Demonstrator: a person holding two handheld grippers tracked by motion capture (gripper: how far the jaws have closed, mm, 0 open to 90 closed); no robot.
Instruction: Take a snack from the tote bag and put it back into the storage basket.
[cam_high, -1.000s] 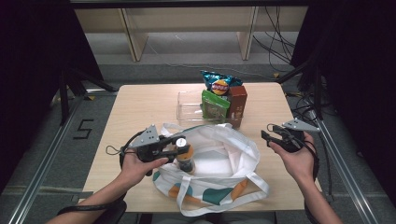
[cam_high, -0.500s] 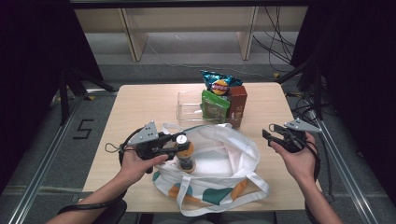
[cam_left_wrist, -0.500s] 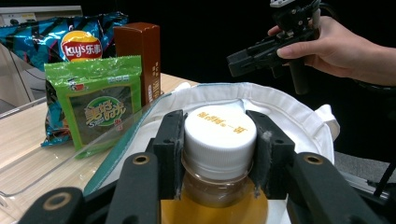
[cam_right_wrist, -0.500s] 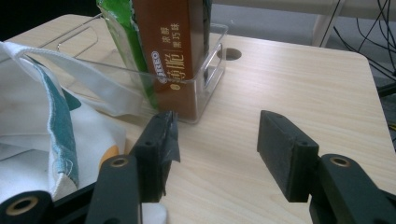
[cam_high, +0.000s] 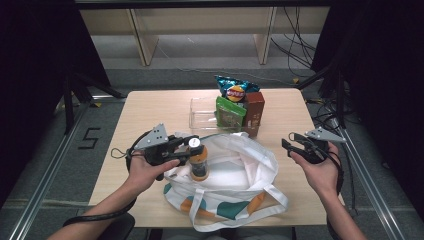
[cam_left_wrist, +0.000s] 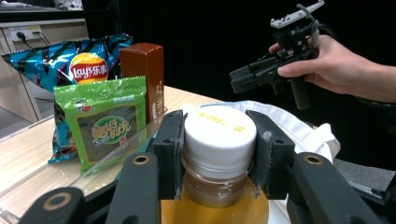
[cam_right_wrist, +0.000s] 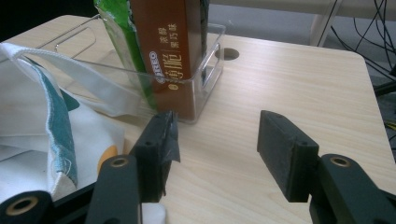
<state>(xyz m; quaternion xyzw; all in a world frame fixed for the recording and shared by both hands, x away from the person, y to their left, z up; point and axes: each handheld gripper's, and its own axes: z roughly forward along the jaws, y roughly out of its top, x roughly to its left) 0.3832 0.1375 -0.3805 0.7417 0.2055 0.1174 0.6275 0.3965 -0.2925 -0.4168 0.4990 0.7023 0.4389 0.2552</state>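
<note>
Pale wood: the bench (cam_high: 150, 107) has a light wood-grain top with a round hole near the clear bin in the right gripper view.
Room: grey floor, black curtains at both sides, a pale shelf unit behind, loose cables at the far right; a "5" is marked on the floor left of the bench.
Bottles: one, amber with a white cap (cam_left_wrist: 219, 135), held upright over the left part of the tote bag (cam_high: 240, 170).
Bags: one white tote with teal and orange patches, lying open on the near half of the bench.
Bins: one clear plastic bin (cam_high: 202, 112), at the far middle.
Snacks: three in or against the bin: a blue chip bag (cam_left_wrist: 88, 60), a green packet (cam_left_wrist: 105, 123), a brown box (cam_right_wrist: 163, 51).
Writing: "Lay's" plus Chinese characters on the chip bag; "OREO" with Chinese characters on the brown box.
Left tool (cam_left_wrist: 218, 151): clenched around the bottle's neck and cap.
Right tool (cam_right_wrist: 215, 149): released, its pads apart over bare wood right of the tote.
</note>
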